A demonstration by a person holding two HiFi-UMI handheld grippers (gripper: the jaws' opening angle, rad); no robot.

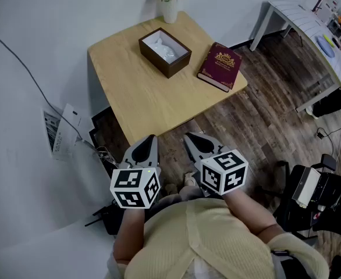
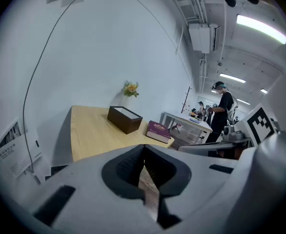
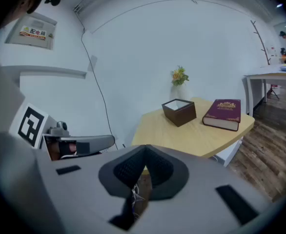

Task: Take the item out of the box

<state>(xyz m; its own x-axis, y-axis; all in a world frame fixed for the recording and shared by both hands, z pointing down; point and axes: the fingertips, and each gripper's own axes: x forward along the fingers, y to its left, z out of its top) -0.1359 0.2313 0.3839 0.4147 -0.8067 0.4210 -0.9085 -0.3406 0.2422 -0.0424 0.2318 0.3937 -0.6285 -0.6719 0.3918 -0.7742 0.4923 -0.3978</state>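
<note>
A dark brown open box (image 1: 180,66) stands at the far side of the wooden table (image 1: 134,95), with a white crumpled item (image 1: 166,50) inside it. The box also shows in the left gripper view (image 2: 125,119) and in the right gripper view (image 3: 179,112), well ahead of the jaws. My left gripper (image 1: 151,138) and right gripper (image 1: 191,137) hang side by side close to my body, short of the table's near edge. Both are shut and hold nothing. Their jaws meet at the tips in the left gripper view (image 2: 144,165) and the right gripper view (image 3: 143,164).
A maroon book (image 1: 220,66) lies right of the box. A white vase of flowers (image 1: 169,2) stands at the table's far corner. A white desk (image 1: 301,16) is at the back right, black equipment (image 1: 310,190) on the floor at right, papers and cables (image 1: 60,127) at left.
</note>
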